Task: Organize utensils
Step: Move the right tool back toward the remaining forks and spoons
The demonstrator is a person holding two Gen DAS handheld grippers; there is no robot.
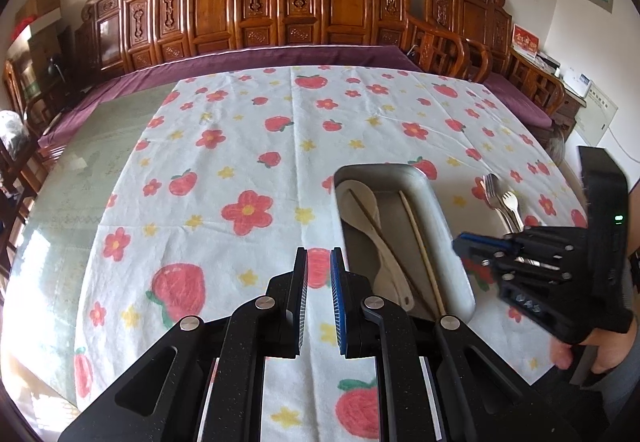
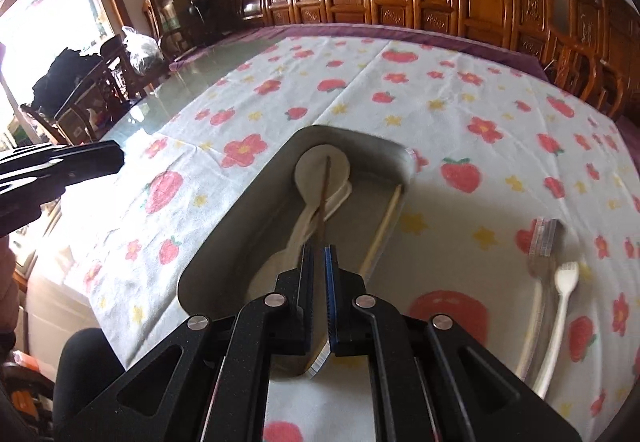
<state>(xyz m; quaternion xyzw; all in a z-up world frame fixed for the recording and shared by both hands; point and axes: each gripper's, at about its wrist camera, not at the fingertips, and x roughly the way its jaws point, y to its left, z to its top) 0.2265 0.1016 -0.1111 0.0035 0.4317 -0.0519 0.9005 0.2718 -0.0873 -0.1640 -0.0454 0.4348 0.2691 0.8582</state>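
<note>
A metal tray sits on the flowered tablecloth. In it lie a white spoon, a dark chopstick across the spoon, and a pale chopstick. A metal fork and a white fork rest on the cloth right of the tray. My right gripper hovers shut over the tray's right side, holding nothing; the dark chopstick only lines up behind its tips. My left gripper is shut and empty over the cloth, left of the tray.
Carved wooden chairs line the table's far side behind a purple cloth edge. Bare glass tabletop shows left of the tablecloth. A person's hand holds the right gripper. Boxes and dark clutter stand at the far left.
</note>
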